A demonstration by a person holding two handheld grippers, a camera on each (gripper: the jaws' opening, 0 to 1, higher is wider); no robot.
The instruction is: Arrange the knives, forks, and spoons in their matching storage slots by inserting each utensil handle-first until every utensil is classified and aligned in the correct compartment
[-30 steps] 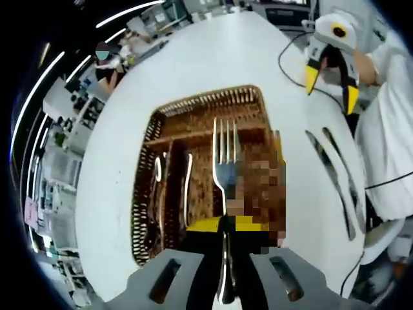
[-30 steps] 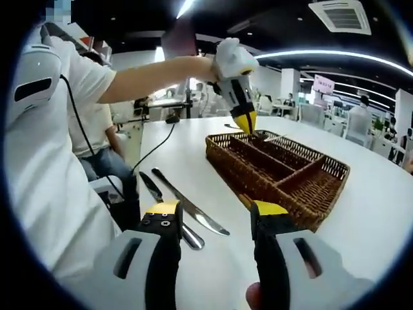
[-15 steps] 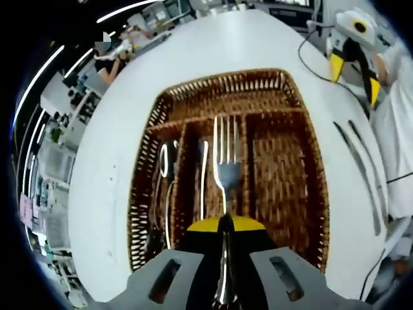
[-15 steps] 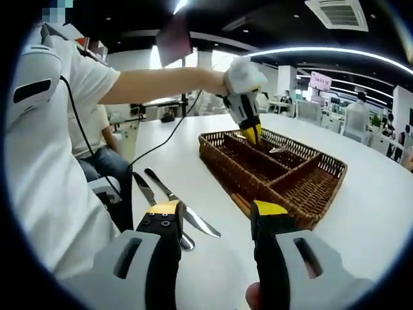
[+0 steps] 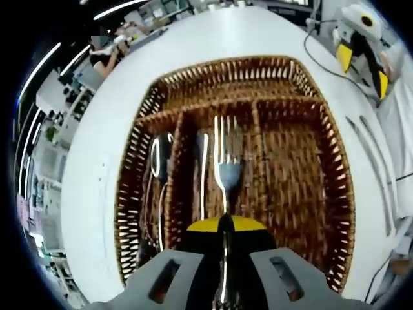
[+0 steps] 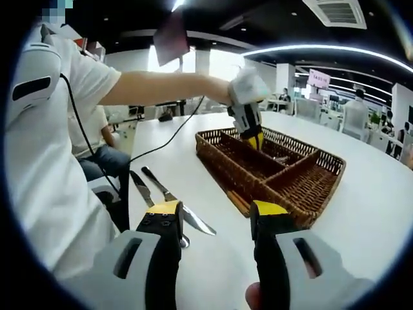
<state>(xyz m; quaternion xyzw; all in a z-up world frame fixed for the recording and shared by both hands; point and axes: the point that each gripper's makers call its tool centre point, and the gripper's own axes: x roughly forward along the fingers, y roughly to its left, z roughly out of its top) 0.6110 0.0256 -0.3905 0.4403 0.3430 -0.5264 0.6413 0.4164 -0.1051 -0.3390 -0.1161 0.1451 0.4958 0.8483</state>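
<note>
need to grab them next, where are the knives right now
In the right gripper view, the two knives lie side by side on the white table, left of the wicker tray, just beyond the right gripper.

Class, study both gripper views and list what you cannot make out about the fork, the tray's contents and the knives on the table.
- Fork handle: left gripper view, hidden between the left gripper's shut jaws.
- Utensils in the wicker tray's leftmost slot: left gripper view, dark weave and glare blur their count.
- Knives: right gripper view, blade tips hidden behind the right gripper's jaw.
- Fork tines: right gripper view, too small, behind the left gripper.
</note>
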